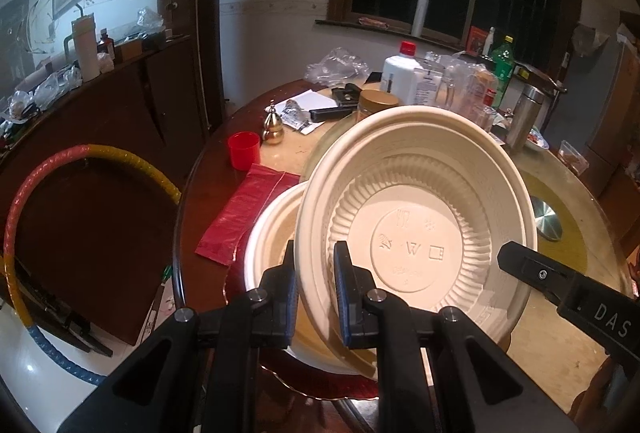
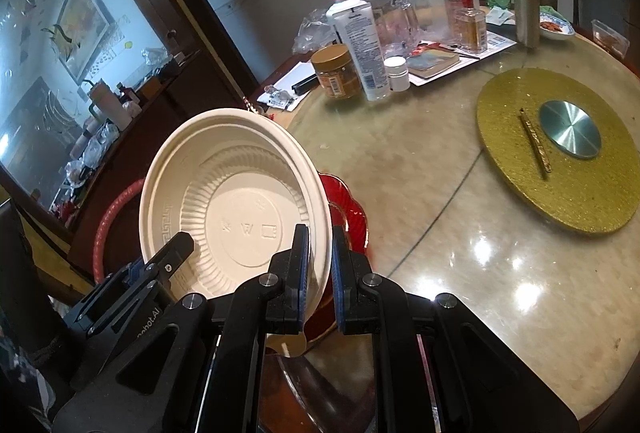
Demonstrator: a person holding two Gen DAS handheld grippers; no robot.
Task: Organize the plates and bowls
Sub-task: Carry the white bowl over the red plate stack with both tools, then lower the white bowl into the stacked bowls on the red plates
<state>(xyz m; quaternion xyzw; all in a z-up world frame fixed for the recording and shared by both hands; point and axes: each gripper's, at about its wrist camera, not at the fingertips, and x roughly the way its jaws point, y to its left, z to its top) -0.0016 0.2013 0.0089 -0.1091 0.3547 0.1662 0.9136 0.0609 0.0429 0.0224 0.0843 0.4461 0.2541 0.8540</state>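
A cream disposable bowl (image 1: 412,217) hangs tilted on edge, its ribbed inside facing me, held from both sides. My left gripper (image 1: 315,253) is shut on its left rim. In the right wrist view my right gripper (image 2: 320,237) is shut on the right rim of the same bowl (image 2: 240,201). The other gripper's black finger (image 1: 520,265) reaches in over the far rim, and the left one's finger (image 2: 176,249) shows likewise. Below the lifted bowl, a second cream bowl (image 1: 272,233) sits on a red scalloped plate (image 2: 348,217) at the table's near edge.
A red cup (image 1: 243,151) and a red plastic bag (image 1: 244,217) lie left of the bowls. Bottles, jars and papers (image 2: 360,49) crowd the far side. A gold turntable mat (image 2: 560,153) covers the table's centre. A coloured hoop (image 1: 24,233) leans off the table's left.
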